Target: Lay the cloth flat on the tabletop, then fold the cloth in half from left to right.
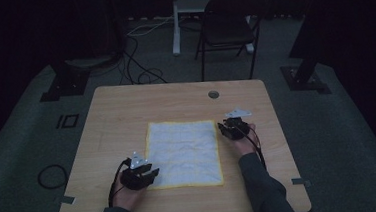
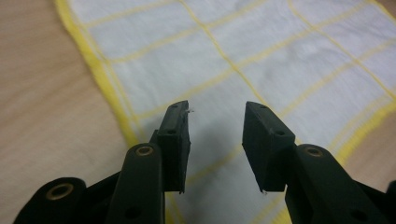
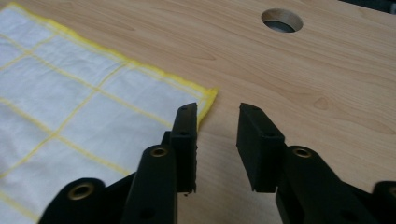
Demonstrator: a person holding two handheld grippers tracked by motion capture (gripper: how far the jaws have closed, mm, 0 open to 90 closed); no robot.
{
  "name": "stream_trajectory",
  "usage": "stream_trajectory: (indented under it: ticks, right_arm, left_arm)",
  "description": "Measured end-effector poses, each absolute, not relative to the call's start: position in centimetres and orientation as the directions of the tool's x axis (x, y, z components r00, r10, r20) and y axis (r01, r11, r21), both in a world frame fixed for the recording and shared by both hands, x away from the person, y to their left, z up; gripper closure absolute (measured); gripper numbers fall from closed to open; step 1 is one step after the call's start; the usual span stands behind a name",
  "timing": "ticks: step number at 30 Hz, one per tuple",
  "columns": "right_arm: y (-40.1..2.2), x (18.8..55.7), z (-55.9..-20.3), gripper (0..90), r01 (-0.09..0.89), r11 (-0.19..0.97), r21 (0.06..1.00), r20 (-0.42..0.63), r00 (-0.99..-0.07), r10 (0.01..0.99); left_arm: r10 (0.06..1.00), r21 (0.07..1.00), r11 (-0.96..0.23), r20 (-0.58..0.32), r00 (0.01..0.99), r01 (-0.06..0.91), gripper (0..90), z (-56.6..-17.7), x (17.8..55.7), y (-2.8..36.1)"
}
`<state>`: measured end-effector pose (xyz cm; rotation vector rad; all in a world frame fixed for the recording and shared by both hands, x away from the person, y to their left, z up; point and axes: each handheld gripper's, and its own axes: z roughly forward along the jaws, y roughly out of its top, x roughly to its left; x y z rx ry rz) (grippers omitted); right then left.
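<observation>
A white cloth with yellow grid lines and a yellow hem (image 1: 184, 151) lies flat in the middle of the wooden table (image 1: 126, 105). My left gripper (image 1: 148, 175) hovers over the cloth's near left corner; in the left gripper view its jaws (image 2: 215, 135) stand open above the cloth (image 2: 261, 60) with nothing between them. My right gripper (image 1: 226, 128) sits at the cloth's far right corner. In the right gripper view the jaws (image 3: 217, 135) are open just beside the yellow corner (image 3: 208, 95), over bare wood, holding nothing.
A round cable hole (image 1: 213, 94) (image 3: 281, 20) is set in the table near its far edge. A folding chair (image 1: 228, 28) stands beyond the table. Cables lie on the floor at the back left (image 1: 138, 64).
</observation>
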<state>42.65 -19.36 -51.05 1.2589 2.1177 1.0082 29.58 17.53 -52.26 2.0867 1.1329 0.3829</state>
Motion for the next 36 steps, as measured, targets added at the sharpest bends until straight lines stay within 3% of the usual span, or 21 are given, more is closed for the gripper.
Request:
stream_trajectory:
  ticks: [9, 36]
  right_arm:
    - [-19.8, 39.8, -50.8, 60.3, 0.523, 0.288, 0.802, 0.01, -0.493, 0.87]
    - [-22.0, 36.8, -53.0, 56.2, 0.563, 0.302, 0.769, 0.023, -0.496, 0.868]
  left_arm:
    - [0.871, 0.748, -0.274, -0.072, 0.485, 0.604, 59.5, -52.1, 32.0, 19.6]
    - [0.917, 0.736, -0.191, -0.102, 0.385, 0.649, 57.3, -53.4, 35.3, 20.6]
